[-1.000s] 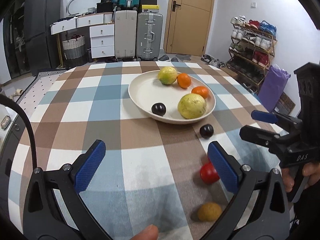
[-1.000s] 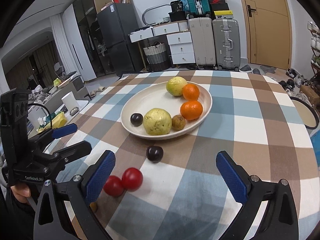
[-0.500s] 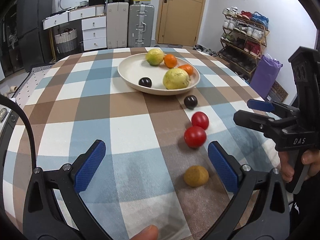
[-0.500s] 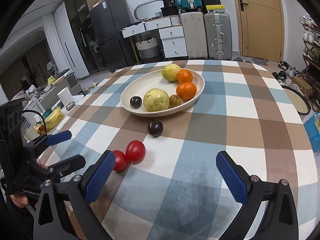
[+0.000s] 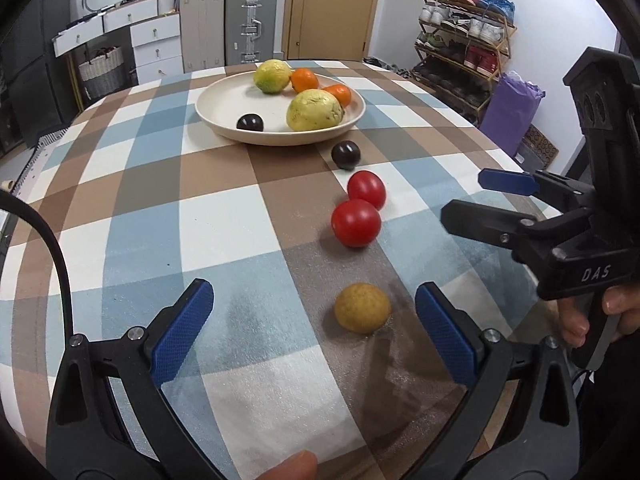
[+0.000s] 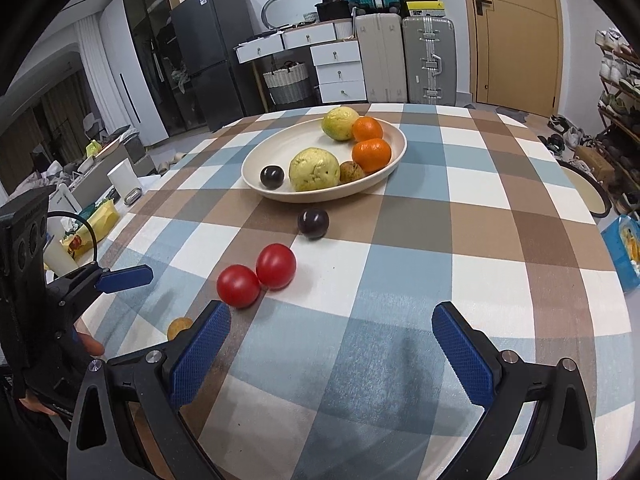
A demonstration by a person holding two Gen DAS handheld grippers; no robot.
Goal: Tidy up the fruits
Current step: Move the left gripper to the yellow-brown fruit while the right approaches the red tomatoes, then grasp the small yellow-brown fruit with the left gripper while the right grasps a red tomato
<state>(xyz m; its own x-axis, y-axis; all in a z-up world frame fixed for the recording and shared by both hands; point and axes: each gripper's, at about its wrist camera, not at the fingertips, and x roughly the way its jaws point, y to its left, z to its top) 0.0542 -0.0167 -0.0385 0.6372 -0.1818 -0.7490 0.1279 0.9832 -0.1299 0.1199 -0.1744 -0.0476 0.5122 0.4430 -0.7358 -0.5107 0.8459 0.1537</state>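
Observation:
A cream plate (image 5: 224, 120) (image 6: 256, 184) on the checked tablecloth holds two yellow-green fruits, two oranges, a dark plum and a small brown fruit. Loose on the cloth lie a dark plum (image 5: 346, 154) (image 6: 313, 222), two red tomatoes (image 5: 356, 222) (image 6: 276, 266) side by side, and a small tan fruit (image 5: 362, 308) (image 6: 179, 327). My left gripper (image 5: 314, 334) is open, with the tan fruit just ahead of its right finger. My right gripper (image 6: 330, 350) is open and empty, the tomatoes ahead of its left finger. Each gripper shows in the other's view.
Table edge curves close on the right in the left wrist view. Beyond the table stand suitcases (image 6: 428, 60), white drawers (image 6: 340, 68), a dark fridge (image 6: 208, 56), a wooden door (image 5: 332, 8) and a shoe rack (image 5: 460, 32). A purple bag (image 5: 508, 116) sits by the rack.
Both grippers have drawn back towards the near table edge, so the plate looks farther off and the tomatoes and tan fruit come into fuller view. Both remain open.

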